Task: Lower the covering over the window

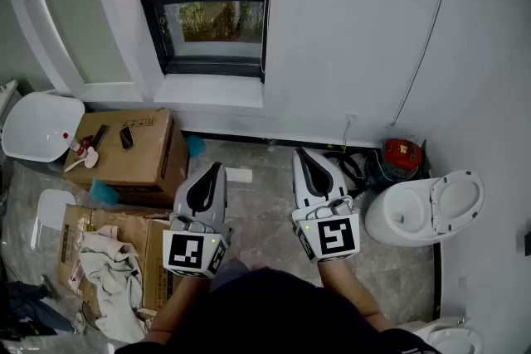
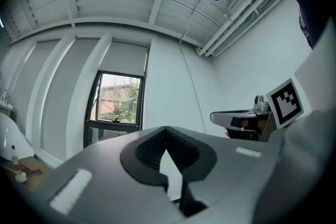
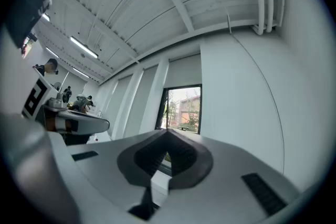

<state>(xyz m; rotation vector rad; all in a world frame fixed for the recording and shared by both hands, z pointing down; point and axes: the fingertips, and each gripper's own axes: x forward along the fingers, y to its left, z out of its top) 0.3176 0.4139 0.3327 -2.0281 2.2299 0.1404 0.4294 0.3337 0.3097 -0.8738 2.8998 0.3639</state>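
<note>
1. Head view: the white left gripper (image 1: 216,170) and the white right gripper (image 1: 301,153) sit side by side low in front of the person, well apart from the black-framed window (image 1: 211,8). A brown cardboard box (image 1: 124,149) and a white toilet (image 1: 427,207) flank the floor path to it. A thin cord (image 1: 431,37) runs down the wall right of the window.
2. Left gripper view: the jaws are clenched together with nothing between them. The pale grey roller shade (image 2: 128,57) hangs high, so the glass below is uncovered.
3. Right gripper view: these jaws are likewise pressed shut on nothing, and the shade (image 3: 185,70) shows above the pane. My judgement is to approach first. Then open one gripper and take the shade's bottom edge or its pull. I cannot tell whether the cord works it. Draw straight down and evenly.
</note>
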